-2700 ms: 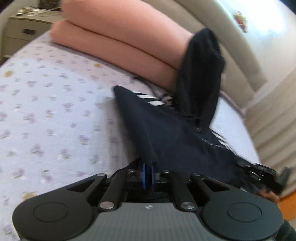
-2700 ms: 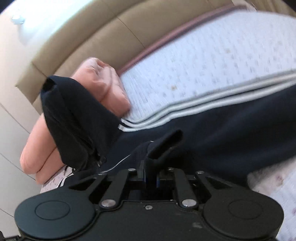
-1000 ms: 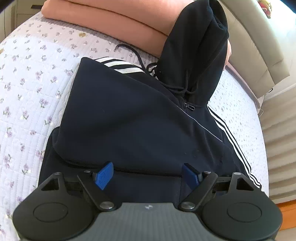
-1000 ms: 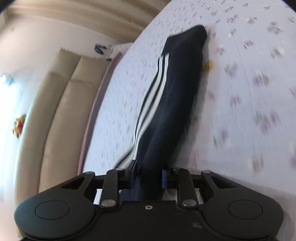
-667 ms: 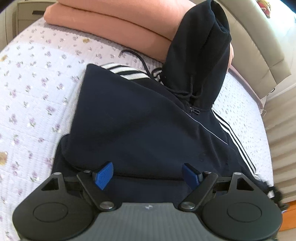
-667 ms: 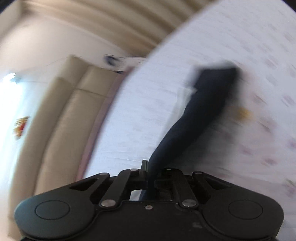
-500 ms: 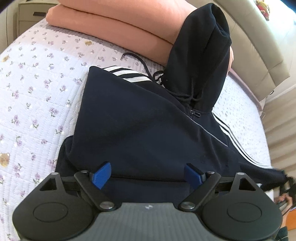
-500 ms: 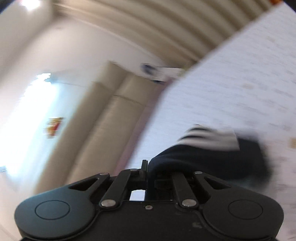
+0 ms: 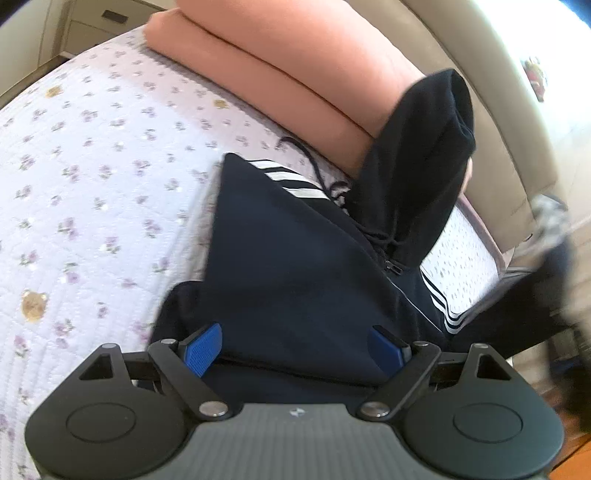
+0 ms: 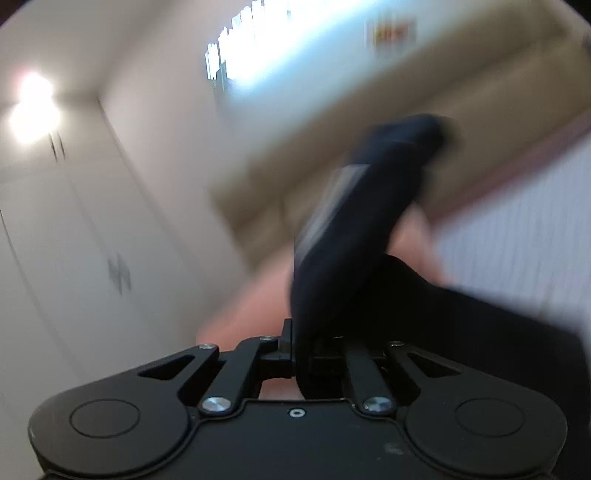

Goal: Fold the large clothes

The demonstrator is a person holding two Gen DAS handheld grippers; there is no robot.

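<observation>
A dark navy hooded jacket (image 9: 295, 258) with white sleeve stripes lies on the flowered bedspread (image 9: 85, 206), its left sleeve folded over the body. Its hood (image 9: 424, 166) leans up against the folded salmon blanket (image 9: 280, 62). My left gripper (image 9: 295, 345) hovers over the jacket's near hem, open, with its blue pads (image 9: 203, 347) wide apart and nothing between them. My right gripper (image 10: 310, 354) is shut on the striped right sleeve (image 10: 354, 236), which rises blurred in front of it. In the left wrist view that sleeve (image 9: 524, 306) is lifted off the bed at the right.
A padded beige headboard (image 9: 491, 122) runs behind the blanket. A bedside cabinet (image 9: 88, 26) stands at the far left corner. White wardrobe doors (image 10: 74, 258) and a bright lamp show in the right wrist view. The bed's right edge lies past the sleeve.
My right gripper has swung up and over with the sleeve, from lying flat on the bed to held in the air. My left gripper has shifted a little along the hem, still open.
</observation>
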